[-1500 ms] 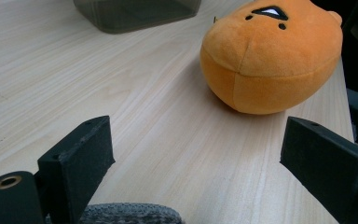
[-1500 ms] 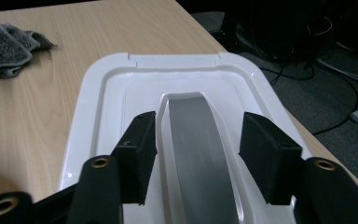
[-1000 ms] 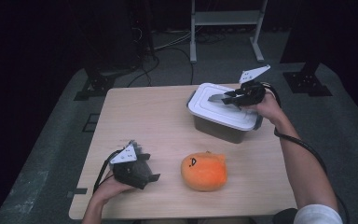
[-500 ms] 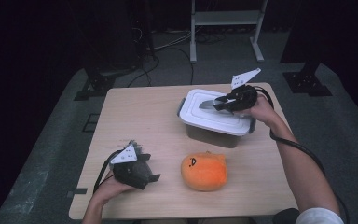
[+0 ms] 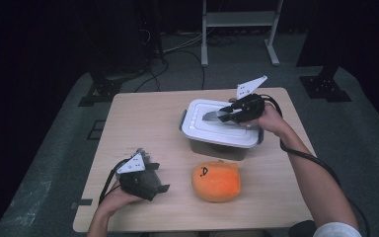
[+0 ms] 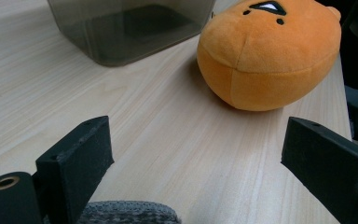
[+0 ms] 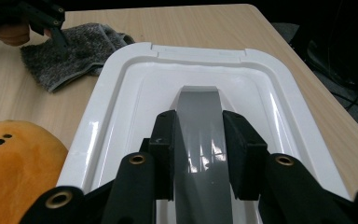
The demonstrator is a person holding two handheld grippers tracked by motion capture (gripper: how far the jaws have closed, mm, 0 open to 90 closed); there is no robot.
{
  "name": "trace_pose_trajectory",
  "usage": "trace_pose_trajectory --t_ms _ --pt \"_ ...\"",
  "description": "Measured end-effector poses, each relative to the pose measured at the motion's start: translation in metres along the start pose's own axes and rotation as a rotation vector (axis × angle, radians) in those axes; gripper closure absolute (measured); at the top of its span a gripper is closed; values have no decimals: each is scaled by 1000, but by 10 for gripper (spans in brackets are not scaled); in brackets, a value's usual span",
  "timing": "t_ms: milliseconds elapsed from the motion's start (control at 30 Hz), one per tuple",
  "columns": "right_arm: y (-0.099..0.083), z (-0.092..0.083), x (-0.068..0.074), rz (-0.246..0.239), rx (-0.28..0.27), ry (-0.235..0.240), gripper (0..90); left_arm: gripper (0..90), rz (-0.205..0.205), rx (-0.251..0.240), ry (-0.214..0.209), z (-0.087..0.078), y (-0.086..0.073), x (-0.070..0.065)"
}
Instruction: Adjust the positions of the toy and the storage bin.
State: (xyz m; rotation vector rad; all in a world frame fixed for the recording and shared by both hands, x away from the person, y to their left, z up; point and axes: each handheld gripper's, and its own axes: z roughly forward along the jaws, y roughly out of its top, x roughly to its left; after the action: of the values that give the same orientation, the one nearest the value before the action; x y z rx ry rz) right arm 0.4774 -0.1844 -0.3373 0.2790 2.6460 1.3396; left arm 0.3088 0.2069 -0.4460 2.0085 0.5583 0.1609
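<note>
Where the right claw (image 5: 216, 116) lies over the white lid (image 5: 220, 129) of the grey box (image 5: 212, 148), the high view blurs its tips into the grey handle (image 7: 200, 140) at the lid's middle, so the grip has to be read from the right gripper view: there the two black jaws stand close together with the handle strip between them, pads pressed on its two sides, clamped on it. The box's inside is hidden by the lid, and in the left gripper view its top is cut off, leaving a smoky wall and a dark bottom. The box stands toward the far right corner of the counter (image 5: 143, 118), its lid seated on it as far as can be made out.

The left claw (image 6: 196, 163) rests low near the front left corner, jaws wide apart with bare wood between them. Under it lies a grey cloth (image 5: 148, 180), mostly covered by the hand (image 5: 109, 205) and the claw's body. An orange plush toy (image 5: 217, 181) sits near the front edge, between the left claw and the box, just in front of the box and apart from both claws.
</note>
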Motion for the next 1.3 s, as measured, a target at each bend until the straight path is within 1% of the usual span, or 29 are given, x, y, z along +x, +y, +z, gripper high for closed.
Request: trace_pose_trajectory --t_ms 433,700,867,1033,1167,1300 --pt "5 6 8 -20 -4 34 660 77 -2 3 -5 0 0 -1" --pt "6 7 10 -28 -2 42 660 77 -2 3 -6 0 0 -1" --pt "7 7 10 -32 9 34 660 77 -3 4 -6 0 0 0" --pt "8 5 10 -28 3 28 660 77 -4 1 -6 -1 -1 0" --pt "10 2 10 -28 -7 21 660 77 -3 1 -7 -1 -1 0" --pt "11 -4 9 -22 -26 9 661 77 -3 0 -8 0 -1 0"
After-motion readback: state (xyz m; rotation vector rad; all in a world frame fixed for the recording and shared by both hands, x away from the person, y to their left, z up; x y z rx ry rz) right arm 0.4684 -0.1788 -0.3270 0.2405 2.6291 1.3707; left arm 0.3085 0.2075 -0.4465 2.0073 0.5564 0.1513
